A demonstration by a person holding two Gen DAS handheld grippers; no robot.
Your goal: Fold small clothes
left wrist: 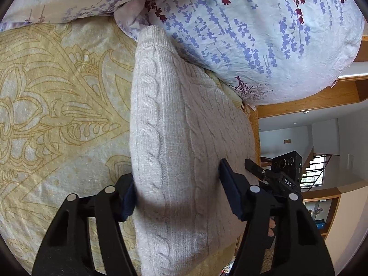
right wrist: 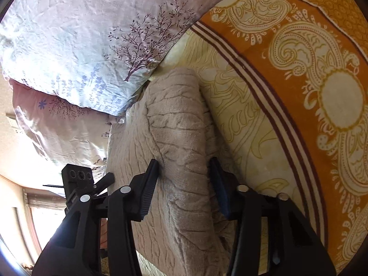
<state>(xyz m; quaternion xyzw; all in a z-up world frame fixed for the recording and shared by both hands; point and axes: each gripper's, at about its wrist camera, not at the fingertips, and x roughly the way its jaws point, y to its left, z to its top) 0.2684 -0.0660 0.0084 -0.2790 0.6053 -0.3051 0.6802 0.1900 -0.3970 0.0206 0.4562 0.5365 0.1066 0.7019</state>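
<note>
A beige cable-knit sweater (left wrist: 174, 105) lies on the bed as a long folded bundle, its far end tucked against a pillow. My left gripper (left wrist: 177, 170) straddles a raised fold of it, and both dark pads (left wrist: 230, 191) touch the knit. In the right wrist view the sweater (right wrist: 179, 119) runs away from the camera. My right gripper (right wrist: 184, 161) pinches a ridge of it, and the fabric creases at the left pad (right wrist: 149, 184). Each gripper shows at the edge of the other's view: the right (left wrist: 285, 174), the left (right wrist: 78, 179).
The yellow patterned bedsheet (left wrist: 57, 105) has an orange paisley border (right wrist: 310, 92). Floral pillows (left wrist: 253, 34) are piled at the far end of the sweater, also in the right wrist view (right wrist: 80, 46). The bed's edge, wooden trim (left wrist: 310, 99) and the room lie to the right.
</note>
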